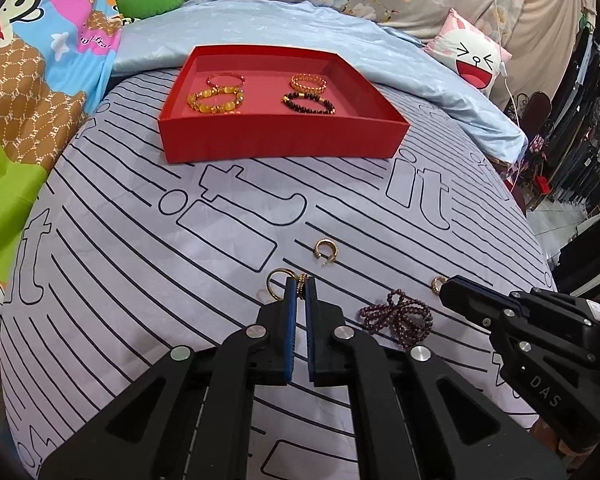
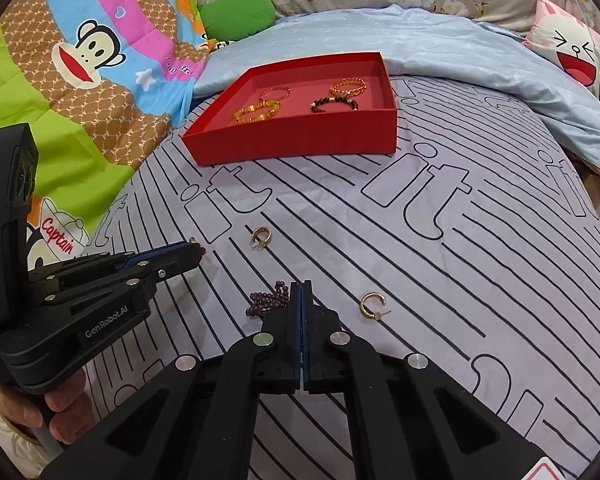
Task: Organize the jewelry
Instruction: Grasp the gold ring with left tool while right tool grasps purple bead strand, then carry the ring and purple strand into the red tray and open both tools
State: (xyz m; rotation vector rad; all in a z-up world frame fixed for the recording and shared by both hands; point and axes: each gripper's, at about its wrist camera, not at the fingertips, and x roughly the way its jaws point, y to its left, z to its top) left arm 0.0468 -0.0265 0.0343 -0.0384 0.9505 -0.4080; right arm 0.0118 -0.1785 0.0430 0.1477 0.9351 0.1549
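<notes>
A wide band of striped bedsheet (image 1: 236,208) lies bare across mid-frame, an unblocked lane toward the red tray (image 1: 284,140) at upper centre. Low in the frame, loose pieces crowd the approach: a gold hoop earring (image 1: 325,249), a purple bead strand (image 1: 398,318) and a gold ring (image 1: 278,280). A folded blue blanket (image 1: 440,84) banks behind the tray.

Tray (image 1: 284,136) red outside, pink inside. Bracelets in it: yellow beads (image 1: 216,101), dark maroon beads (image 1: 309,103), gold (image 1: 308,81). Bedsheet (image 1: 140,280) pale lilac, black stripes and outlined letters. Blanket (image 1: 260,36) light blue. Loose bead string (image 1: 400,320) purple. Fingers (image 1: 290,320) black, blue pads.
</notes>
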